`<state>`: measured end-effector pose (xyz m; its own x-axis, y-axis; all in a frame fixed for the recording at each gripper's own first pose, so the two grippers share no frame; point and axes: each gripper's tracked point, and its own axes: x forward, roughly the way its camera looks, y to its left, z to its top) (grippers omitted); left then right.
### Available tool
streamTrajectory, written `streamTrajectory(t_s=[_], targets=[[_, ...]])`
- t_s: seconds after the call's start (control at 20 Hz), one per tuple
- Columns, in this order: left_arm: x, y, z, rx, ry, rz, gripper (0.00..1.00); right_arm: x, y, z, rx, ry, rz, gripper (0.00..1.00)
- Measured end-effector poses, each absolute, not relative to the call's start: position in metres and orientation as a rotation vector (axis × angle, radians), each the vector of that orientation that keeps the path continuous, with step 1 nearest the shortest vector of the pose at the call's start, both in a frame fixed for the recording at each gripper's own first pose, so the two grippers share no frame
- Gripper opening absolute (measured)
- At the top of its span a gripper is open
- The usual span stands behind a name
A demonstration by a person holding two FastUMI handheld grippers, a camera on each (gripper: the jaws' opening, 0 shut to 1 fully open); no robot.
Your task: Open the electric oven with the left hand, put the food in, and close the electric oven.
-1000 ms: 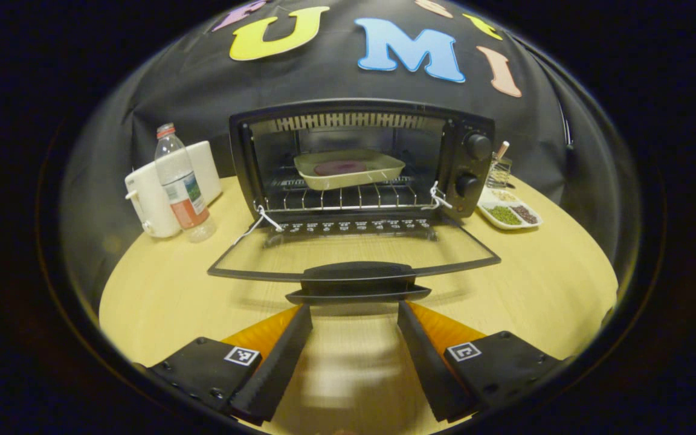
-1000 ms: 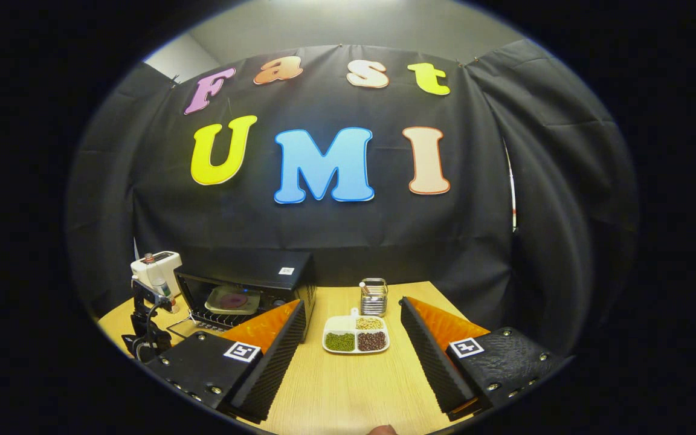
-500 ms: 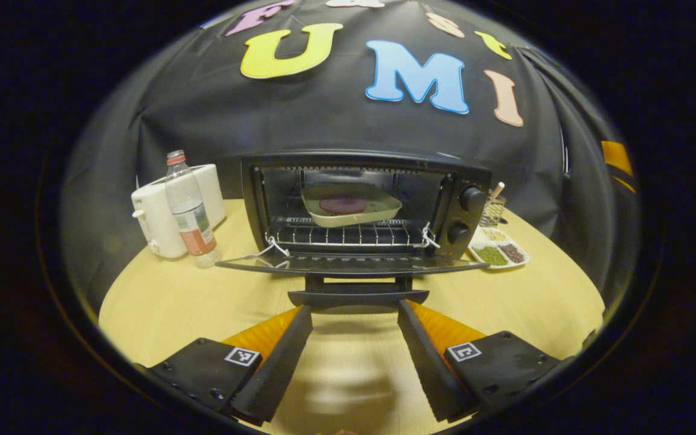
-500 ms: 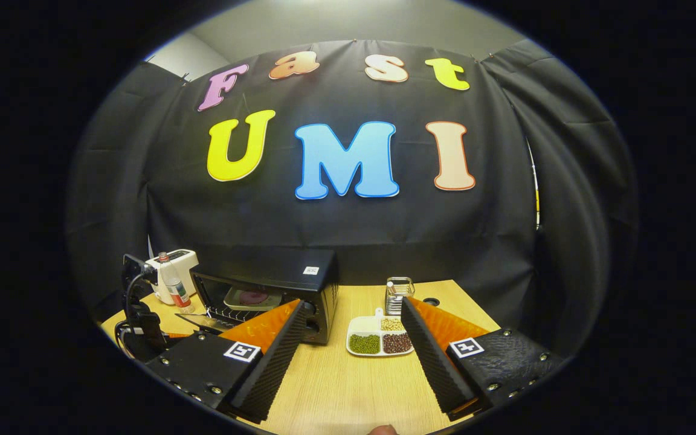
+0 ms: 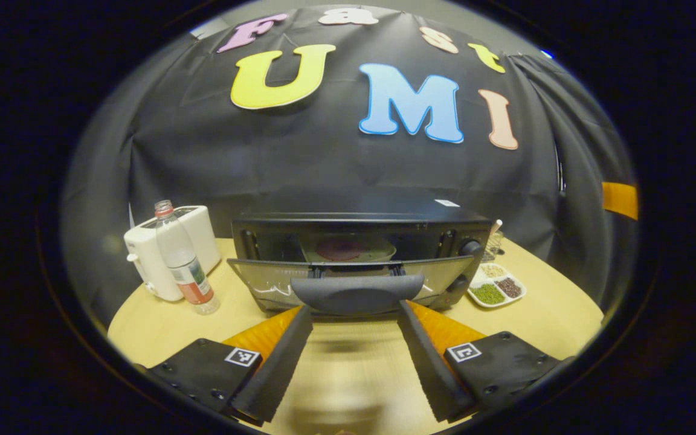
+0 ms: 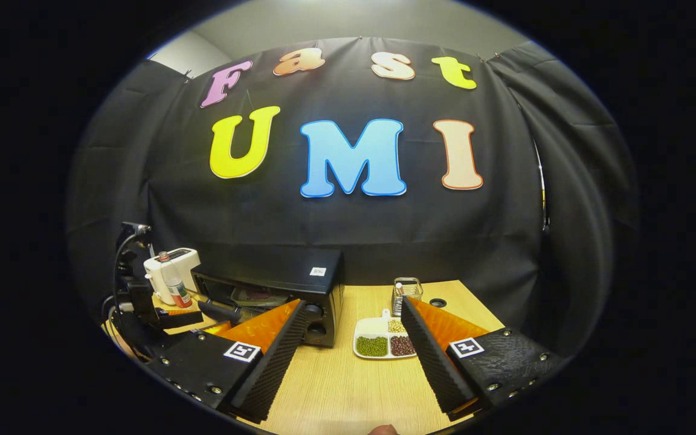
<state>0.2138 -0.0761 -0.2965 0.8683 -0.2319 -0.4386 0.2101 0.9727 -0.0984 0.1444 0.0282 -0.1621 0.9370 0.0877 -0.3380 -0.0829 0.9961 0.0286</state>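
On the left gripper view, door: the oven (image 5: 360,241) door (image 5: 348,275) stands partly raised, tilted toward the cavity, its handle (image 5: 357,293) just ahead of the fingertips
Food: a tray (image 5: 348,248) with a dark round piece sits inside on the rack, seen over the door's top edge
Left gripper (image 5: 354,356): jaws spread wide, nothing between them; the handle lies at the tips, between them; whether they touch it I cannot tell
Pose: gripper points straight at the oven front, level, low over the table (image 5: 541,314)
Nearby: a bottle (image 5: 182,266) and a white appliance (image 5: 167,241) stand left of the oven, a snack dish (image 5: 496,290) right of it

On the right gripper view, right gripper (image 6: 354,362): jaws wide apart, empty, held over the table, well away from the oven (image 6: 275,284)
Left gripper (image 6: 173,317): seen farther off at the oven front, by the raised door; its jaws are too small to judge here
Dish (image 6: 384,344): lies between the right gripper's fingers in the picture, farther off on the table

Step in hand: closing the door, as I judge it; the food is already in
Doing it well: push the handle up and forward along the hinge's arc, centred so the door does not twist, until it seats flush; ease off at the end so the oven does not slide toward the wall
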Motion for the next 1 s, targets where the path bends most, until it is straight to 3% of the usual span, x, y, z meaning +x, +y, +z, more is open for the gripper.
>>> streamTrajectory(t_s=[0.4, 0.7, 0.85, 1.0], targets=[[0.212, -0.084, -0.224, -0.059, 0.323, -0.235, 0.98, 0.132, 0.009, -0.138, 0.033, 0.283, 0.062, 0.98], [0.150, -0.097, -0.140, -0.072, 0.196, -0.201, 1.00, 0.102, -0.017, -0.112, 0.055, 0.223, 0.097, 0.98], [0.112, -0.101, -0.114, -0.075, 0.160, -0.171, 0.96, 0.080, -0.034, -0.104, 0.058, 0.221, 0.108, 0.98], [0.070, -0.103, -0.098, -0.071, 0.141, -0.131, 0.99, 0.057, -0.043, -0.099, 0.075, 0.218, 0.136, 0.98]])
